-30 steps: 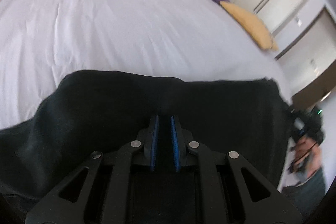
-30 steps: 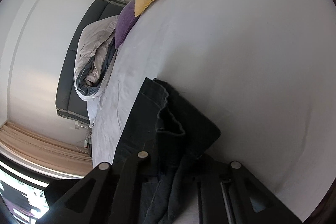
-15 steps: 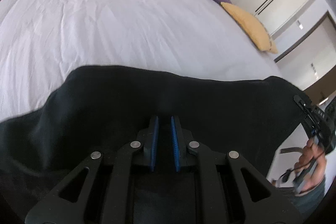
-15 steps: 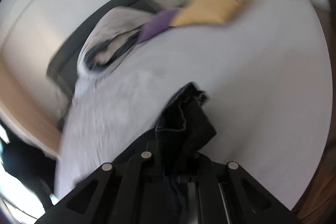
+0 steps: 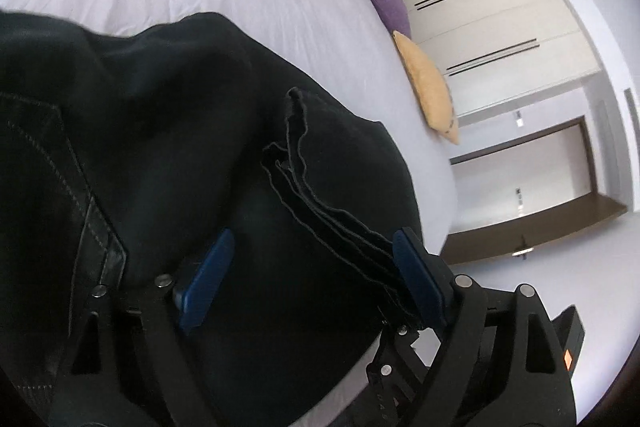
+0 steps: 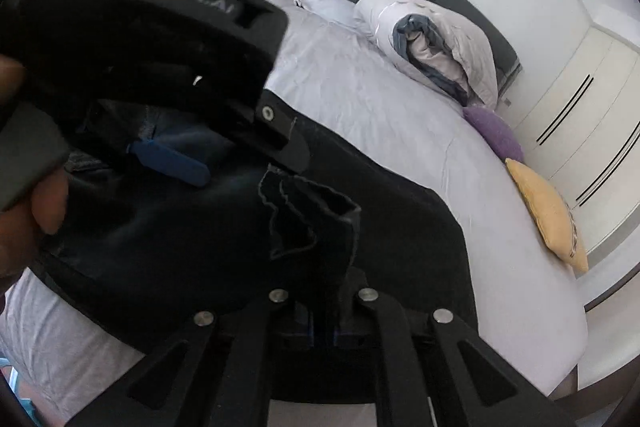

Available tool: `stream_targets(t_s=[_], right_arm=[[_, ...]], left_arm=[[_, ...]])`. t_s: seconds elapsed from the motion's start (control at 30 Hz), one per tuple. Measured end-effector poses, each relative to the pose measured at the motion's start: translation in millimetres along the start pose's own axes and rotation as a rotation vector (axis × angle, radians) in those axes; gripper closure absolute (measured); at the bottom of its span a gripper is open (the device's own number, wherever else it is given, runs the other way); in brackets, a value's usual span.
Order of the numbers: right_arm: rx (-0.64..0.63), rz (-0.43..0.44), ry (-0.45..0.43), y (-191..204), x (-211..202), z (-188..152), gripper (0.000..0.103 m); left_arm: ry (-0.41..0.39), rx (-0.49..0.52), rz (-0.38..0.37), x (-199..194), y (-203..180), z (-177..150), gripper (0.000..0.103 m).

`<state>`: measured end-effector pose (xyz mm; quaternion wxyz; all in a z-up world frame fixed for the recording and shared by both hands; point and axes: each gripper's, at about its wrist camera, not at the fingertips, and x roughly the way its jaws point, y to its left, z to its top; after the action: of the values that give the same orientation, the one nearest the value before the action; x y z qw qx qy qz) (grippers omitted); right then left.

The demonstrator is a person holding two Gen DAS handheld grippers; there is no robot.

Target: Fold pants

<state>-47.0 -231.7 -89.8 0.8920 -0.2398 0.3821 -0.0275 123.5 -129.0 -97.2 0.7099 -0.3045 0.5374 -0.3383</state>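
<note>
The black pants [image 5: 168, 131] lie bunched on the white bed, their hem ends stacked between the two grippers. My left gripper [image 5: 316, 267] is open, its blue pads [image 5: 416, 279] spread wide around the layered hems [image 5: 320, 203]. It also shows in the right wrist view [image 6: 144, 39], close at upper left, held by a hand. My right gripper [image 6: 324, 331] is shut on the pants' hem end [image 6: 316, 223], which stands up from its fingers. The pants' body [image 6: 400, 235] spreads on the bed behind.
The white bed sheet [image 6: 360, 87] stretches beyond the pants. A rolled duvet [image 6: 436, 47], a purple pillow [image 6: 494, 131] and a yellow pillow [image 6: 548, 211] lie along its far side. White wardrobes [image 5: 500, 27] and a doorway [image 5: 532, 187] stand past the bed.
My left gripper was shut on the pants and has opened. Both grippers swung together, bringing the hem ends over the pants' body; the left gripper now sits right by the right one.
</note>
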Motion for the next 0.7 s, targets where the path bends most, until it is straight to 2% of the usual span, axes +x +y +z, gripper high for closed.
stream_targets(t_s=[0.1, 0.23, 0.3, 0.37, 0.4, 0.5, 0.7], right_arm=[[-0.054, -0.05, -0.029, 2, -6, 6, 0.097], [-0.107, -0.092, -0.059, 7, -12, 11, 0.097], [-0.133, -0.093, -0.069, 16, -14, 11, 0.096], [-0.148, -0.081, -0.073, 23, -15, 12, 0.096], [-0.154, -0.078, -0.074, 26, -15, 12, 0.096], [-0.156, -0.064, -0.076, 29, -14, 14, 0.096], [-0.188, -0.065, -0.123, 34, -20, 19, 0.096]], left_arm=[[0.013, -0.049, -0.031, 2, 0, 4, 0.013], [0.035, -0.008, -0.062, 7, -10, 16, 0.013], [0.044, -0.024, -0.069, 8, -5, 22, 0.014], [0.058, -0.039, -0.076, 10, 1, 27, 0.031], [0.074, -0.045, -0.07, 14, 4, 30, 0.049], [0.1, -0.095, -0.07, 11, 22, 37, 0.072], [0.099, -0.071, -0.053, 2, 31, 52, 0.072]])
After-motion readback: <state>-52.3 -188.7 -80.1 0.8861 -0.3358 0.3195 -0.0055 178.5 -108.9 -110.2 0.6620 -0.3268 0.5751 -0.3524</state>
